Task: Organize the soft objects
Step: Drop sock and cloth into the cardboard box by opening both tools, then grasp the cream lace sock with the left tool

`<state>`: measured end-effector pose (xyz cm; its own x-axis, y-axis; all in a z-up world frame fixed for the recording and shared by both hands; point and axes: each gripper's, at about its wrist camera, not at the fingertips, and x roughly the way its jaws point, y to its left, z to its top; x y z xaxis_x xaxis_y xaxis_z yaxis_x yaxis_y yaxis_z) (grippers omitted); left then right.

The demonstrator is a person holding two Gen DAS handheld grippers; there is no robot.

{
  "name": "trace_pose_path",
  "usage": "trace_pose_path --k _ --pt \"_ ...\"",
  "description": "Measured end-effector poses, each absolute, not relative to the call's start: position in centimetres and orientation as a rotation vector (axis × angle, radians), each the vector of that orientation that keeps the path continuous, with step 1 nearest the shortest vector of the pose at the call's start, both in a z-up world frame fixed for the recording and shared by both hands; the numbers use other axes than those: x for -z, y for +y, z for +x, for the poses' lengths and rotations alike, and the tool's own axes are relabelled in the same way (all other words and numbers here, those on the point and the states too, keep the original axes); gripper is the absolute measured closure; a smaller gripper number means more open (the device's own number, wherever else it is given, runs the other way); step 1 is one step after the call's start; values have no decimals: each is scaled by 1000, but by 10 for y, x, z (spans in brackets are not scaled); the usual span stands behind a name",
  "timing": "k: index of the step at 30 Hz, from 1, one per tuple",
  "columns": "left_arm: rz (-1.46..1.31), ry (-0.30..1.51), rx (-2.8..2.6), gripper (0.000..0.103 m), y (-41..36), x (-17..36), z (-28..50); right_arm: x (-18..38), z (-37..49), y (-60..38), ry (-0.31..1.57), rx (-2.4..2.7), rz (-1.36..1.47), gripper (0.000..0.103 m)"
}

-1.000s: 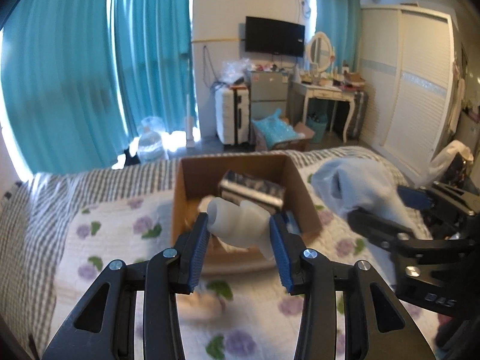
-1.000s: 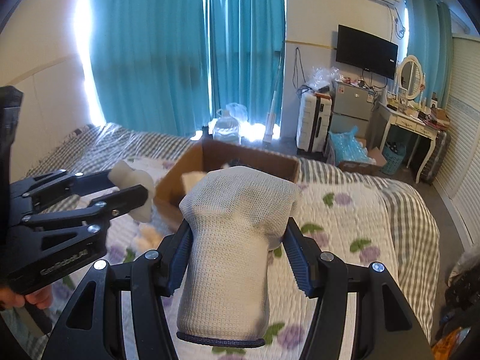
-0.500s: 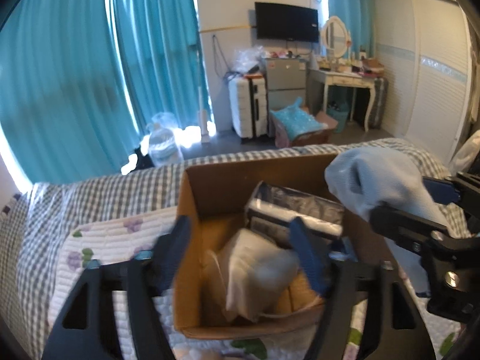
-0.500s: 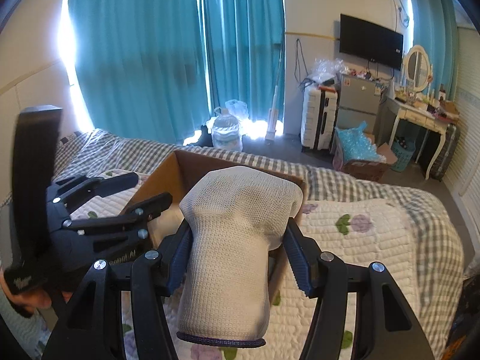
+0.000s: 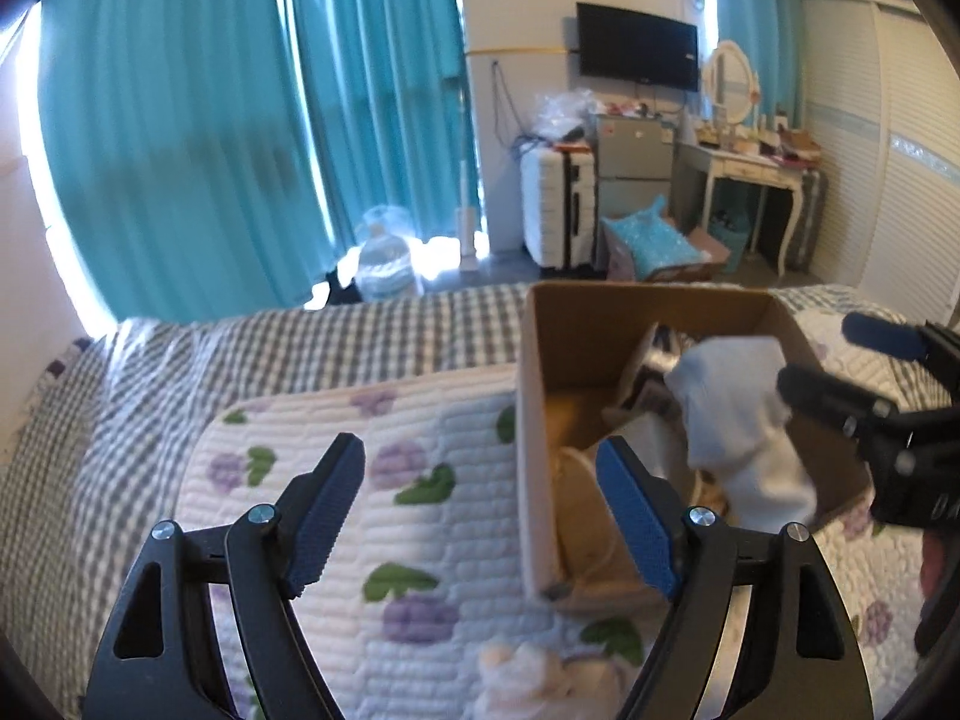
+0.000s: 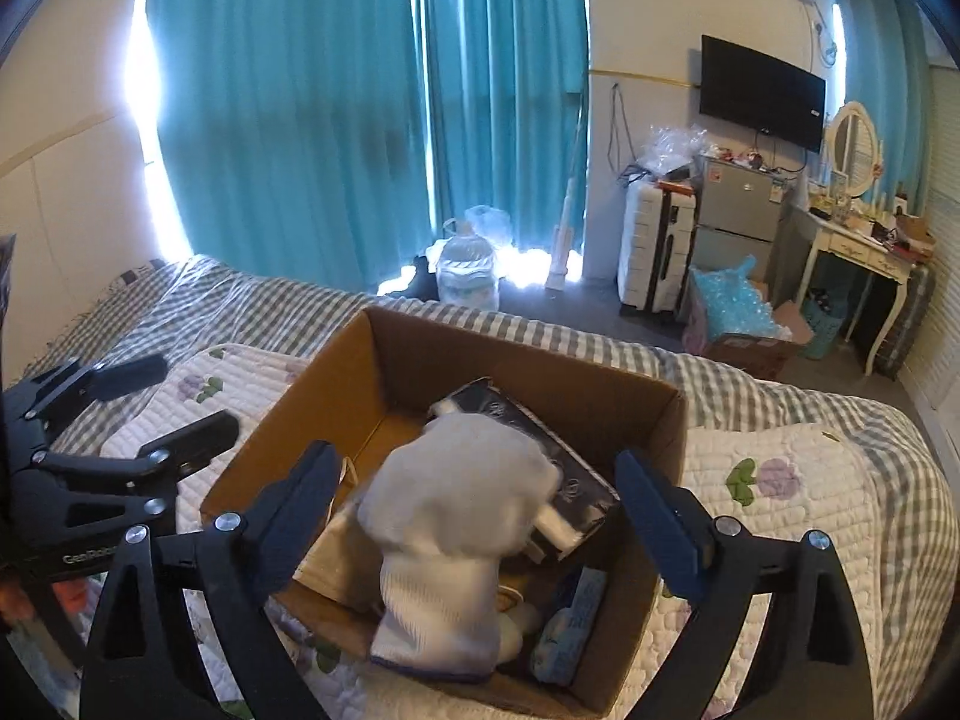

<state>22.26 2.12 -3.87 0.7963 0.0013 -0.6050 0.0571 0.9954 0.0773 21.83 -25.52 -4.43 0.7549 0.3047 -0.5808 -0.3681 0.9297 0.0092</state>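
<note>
An open cardboard box stands on the flowered quilt. My right gripper hangs over it, its jaws opening wide. The white knit sock lies loose between them, touching neither pad, and sags onto the box's contents. From the left wrist view the sock is a blur inside the box, beside the right gripper. My left gripper is to the left of the box over the quilt, jaws opening, nothing between them; it also shows as the left gripper.
Inside the box lie a dark shiny packet, a cream bag and a blue tissue pack. A small white soft thing lies on the quilt near me. Beyond the bed are a water jug, a suitcase and a dressing table.
The left gripper let its white soft thing go into the box and swung left over the quilt. The right gripper came over the box, then opened and released the sock.
</note>
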Motion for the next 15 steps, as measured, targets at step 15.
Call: trace_pose_path --k 15 --pt "70 753 55 22 21 96 170 69 141 -276 655 -241 -108 0"
